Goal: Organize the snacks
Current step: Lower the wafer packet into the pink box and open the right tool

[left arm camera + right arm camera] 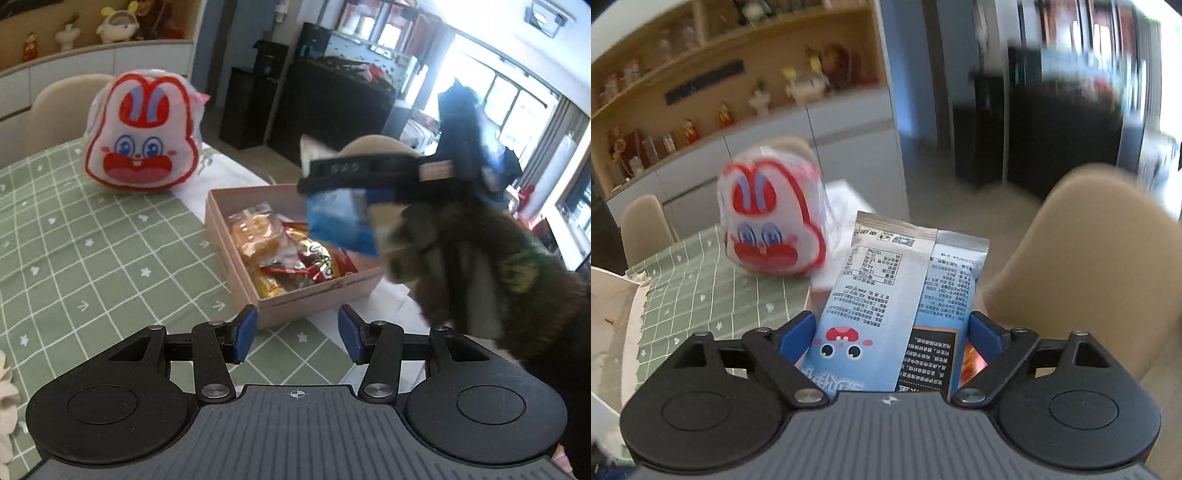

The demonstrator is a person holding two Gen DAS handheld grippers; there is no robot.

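My right fingers (890, 332) are pinching the blue packet (886, 295) mid-body, carrying it above the box (314, 295) at the desk's (92, 240) edge. It's probably light, crinkly, slippery. Left fingers (295, 332) are hanging wide, holding nothing.

L gripper (295, 334): jaws spread wide, blue pads (244, 334) well apart, nothing between them, pointing fwd and slightly down. R gripper (890, 334): blue pads (984, 336) pressed on both sides of a blue snack packet (886, 306), held upright. In the L wrist view the R gripper (343, 184) sits raised and blurred, gripped by a hand (417, 251) in a dark fuzzy sleeve.
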